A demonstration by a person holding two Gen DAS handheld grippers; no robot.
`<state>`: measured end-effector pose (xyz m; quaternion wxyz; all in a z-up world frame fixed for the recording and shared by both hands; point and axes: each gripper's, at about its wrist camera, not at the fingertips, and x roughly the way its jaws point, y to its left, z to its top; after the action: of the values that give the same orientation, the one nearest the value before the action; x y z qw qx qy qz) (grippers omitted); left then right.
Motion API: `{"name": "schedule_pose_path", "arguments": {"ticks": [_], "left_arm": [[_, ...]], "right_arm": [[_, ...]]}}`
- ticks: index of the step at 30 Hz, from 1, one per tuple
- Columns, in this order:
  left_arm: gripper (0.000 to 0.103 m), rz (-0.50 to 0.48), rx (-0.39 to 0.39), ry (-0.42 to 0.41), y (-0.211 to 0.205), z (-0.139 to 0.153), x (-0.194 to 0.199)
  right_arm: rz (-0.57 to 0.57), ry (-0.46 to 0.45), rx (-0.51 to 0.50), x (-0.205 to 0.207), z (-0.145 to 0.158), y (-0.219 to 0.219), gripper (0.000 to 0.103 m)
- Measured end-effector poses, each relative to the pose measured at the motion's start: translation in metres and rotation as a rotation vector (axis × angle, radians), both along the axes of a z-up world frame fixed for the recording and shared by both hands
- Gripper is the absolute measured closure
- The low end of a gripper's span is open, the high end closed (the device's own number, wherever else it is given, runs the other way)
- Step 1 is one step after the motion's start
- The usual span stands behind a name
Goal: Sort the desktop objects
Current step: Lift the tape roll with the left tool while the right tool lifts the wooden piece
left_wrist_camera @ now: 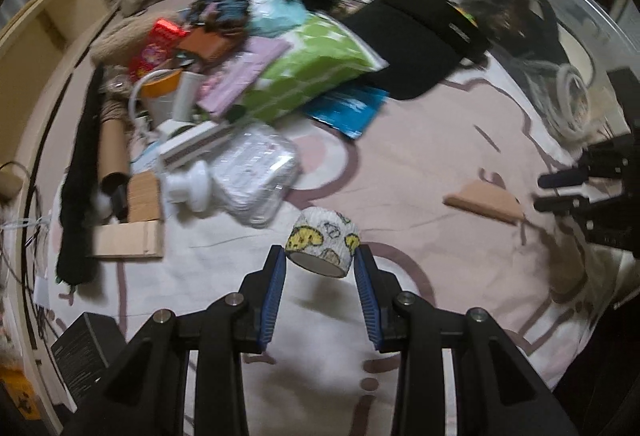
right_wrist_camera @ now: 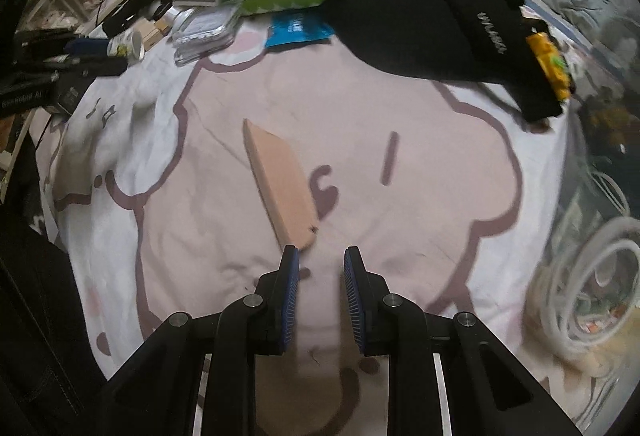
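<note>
Tape roll (left_wrist_camera: 323, 240) in left tool (left_wrist_camera: 320, 256)

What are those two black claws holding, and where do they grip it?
The left gripper pinches a white patterned tape roll by its two flat ends. The right gripper holds nothing.

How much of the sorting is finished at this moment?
Done: some cables already lie in the clear bin. In hand: the left gripper holds a patterned tape roll above the sheet; the right gripper holds nothing. Left: the pink case and the large pile.
</note>
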<state>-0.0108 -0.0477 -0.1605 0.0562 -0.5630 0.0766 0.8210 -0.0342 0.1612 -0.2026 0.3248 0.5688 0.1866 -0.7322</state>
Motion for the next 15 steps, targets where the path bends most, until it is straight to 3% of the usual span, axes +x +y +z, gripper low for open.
{"name": "schedule_pose_path", "arguments": {"ticks": [8, 15], "left_arm": [[0.068, -0.111, 0.026, -0.045, 0.027, -0.016, 0.007], [0.068, -0.169, 0.045, -0.044, 0.033, -0.029, 0.017]], "right_arm": [[0.018, 0.02, 0.012, 0.01, 0.003, 0.015, 0.079], [0.091, 0.087, -0.039, 0.016, 0.014, -0.002, 0.079]]}}
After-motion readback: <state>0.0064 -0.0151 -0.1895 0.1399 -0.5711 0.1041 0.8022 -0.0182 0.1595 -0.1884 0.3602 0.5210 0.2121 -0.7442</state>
